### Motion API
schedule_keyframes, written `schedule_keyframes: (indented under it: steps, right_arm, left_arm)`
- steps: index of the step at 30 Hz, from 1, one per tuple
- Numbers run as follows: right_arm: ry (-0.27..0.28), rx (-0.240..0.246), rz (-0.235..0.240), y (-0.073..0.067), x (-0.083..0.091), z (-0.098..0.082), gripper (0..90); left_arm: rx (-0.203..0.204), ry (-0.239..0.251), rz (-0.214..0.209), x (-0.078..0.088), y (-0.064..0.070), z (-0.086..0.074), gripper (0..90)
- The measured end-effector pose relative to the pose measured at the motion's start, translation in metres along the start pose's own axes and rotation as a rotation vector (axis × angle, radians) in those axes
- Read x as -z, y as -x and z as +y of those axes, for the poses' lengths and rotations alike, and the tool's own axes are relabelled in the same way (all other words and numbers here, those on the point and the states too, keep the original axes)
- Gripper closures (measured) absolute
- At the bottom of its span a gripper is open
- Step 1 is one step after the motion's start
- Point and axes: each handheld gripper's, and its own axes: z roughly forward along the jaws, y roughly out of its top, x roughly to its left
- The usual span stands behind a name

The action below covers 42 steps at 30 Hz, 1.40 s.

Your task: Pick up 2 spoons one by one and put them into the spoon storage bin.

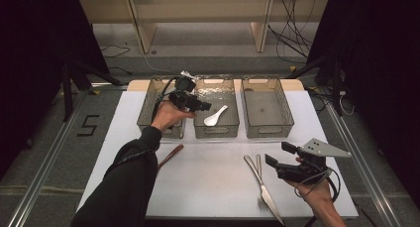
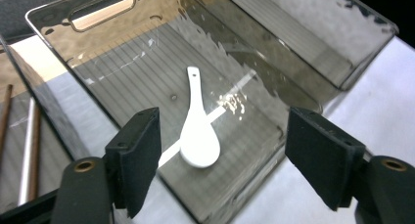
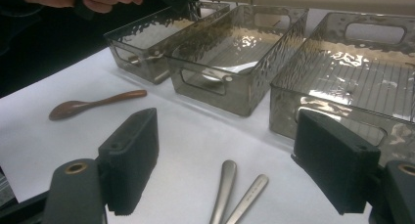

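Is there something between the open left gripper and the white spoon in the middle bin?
Nothing visible blocks it. The left gripper is above the middle bin, its fingers open and empty. The white spoon lies flat on the bin floor directly below, with only the bin's walls around it.

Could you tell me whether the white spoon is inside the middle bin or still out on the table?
Inside. The white spoon lies flat on the ribbed floor of the middle bin, and the open left gripper above it holds nothing.
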Motion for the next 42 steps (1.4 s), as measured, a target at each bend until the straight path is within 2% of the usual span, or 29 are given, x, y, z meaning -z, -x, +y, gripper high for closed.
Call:
schedule_keyframes:
  steps: [4,6,11,16,19,26,29,34,38,42]
  right_arm:
    - [0.002,0.005,0.0,0.0,0.0,0.0,25.7]
    - [0.002,0.003,0.001,0.0,0.0,0.0,25.7]
    - [0.002,0.006,0.001,-0.001,0.0,0.0,25.7]
    - [-0.003,0.002,0.0,-0.001,0.0,0.0,25.7]
    - [-0.003,0.004,0.0,-0.002,0.0,0.0,25.7]
    - [-0.001,0.005,0.0,-0.001,0.0,0.0,25.7]
    - [0.0,0.004,0.001,-0.001,0.0,0.0,25.7]
    - [0.0,0.006,0.0,-0.002,0.0,0.001,25.7]
    - [0.001,0.009,0.001,-0.002,0.0,0.001,25.7]
    - [0.002,0.01,0.002,-0.002,0.001,0.001,25.8]
  left_arm:
    - [0.013,0.016,-0.014,0.011,0.003,-0.009,25.7]
    - [0.0,0.0,-0.023,0.015,0.006,-0.016,24.5]
    - [0.008,0.016,-0.041,0.026,0.011,-0.035,23.2]
    - [0.022,-0.006,-0.049,0.034,0.01,-0.054,22.8]
    - [-0.002,-0.038,-0.018,0.036,0.01,-0.061,22.5]
    - [-0.003,-0.101,-0.026,0.039,0.01,-0.079,22.1]
    - [-0.021,-0.138,-0.016,0.04,0.009,-0.086,21.8]
    - [-0.028,-0.163,-0.015,0.045,0.008,-0.094,21.4]
    - [-0.031,-0.184,0.007,0.048,0.006,-0.1,21.3]
    - [-0.033,-0.231,0.024,0.047,0.004,-0.108,21.3]
